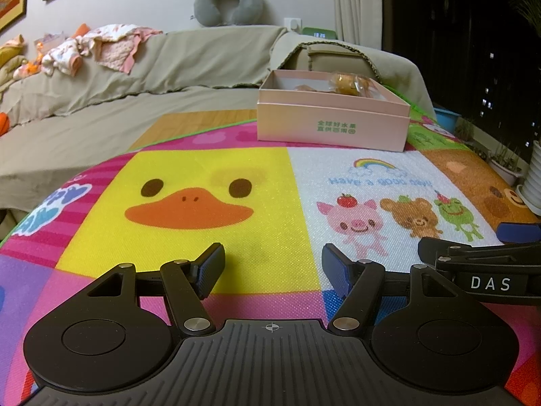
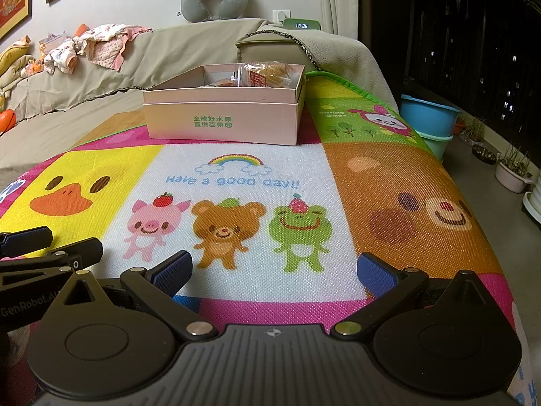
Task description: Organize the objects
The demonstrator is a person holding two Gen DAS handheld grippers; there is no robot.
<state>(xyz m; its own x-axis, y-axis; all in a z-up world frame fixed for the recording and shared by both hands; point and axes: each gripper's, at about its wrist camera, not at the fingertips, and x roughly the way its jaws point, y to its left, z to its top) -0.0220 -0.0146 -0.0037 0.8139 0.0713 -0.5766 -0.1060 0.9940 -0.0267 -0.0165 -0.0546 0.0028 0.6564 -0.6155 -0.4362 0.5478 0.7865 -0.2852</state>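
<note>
1. Pink cardboard box, lidless and rectangular with green print, at the far edge of the cartoon play mat; crinkly wrapped pastries inside.
2. From the right wrist, red label on a wrapper and blue tubs beside the mat; from the left, only one pastry top.
3. Left hand-held gripper spread wide, holding nothing, low over the duck panel.
4. Right hand-held gripper likewise spread, over the woven white panel.
5. Beyond, draped grey sofa and plush neck pillow.

Both wrist views sit low, side by side, facing the pink box.
</note>
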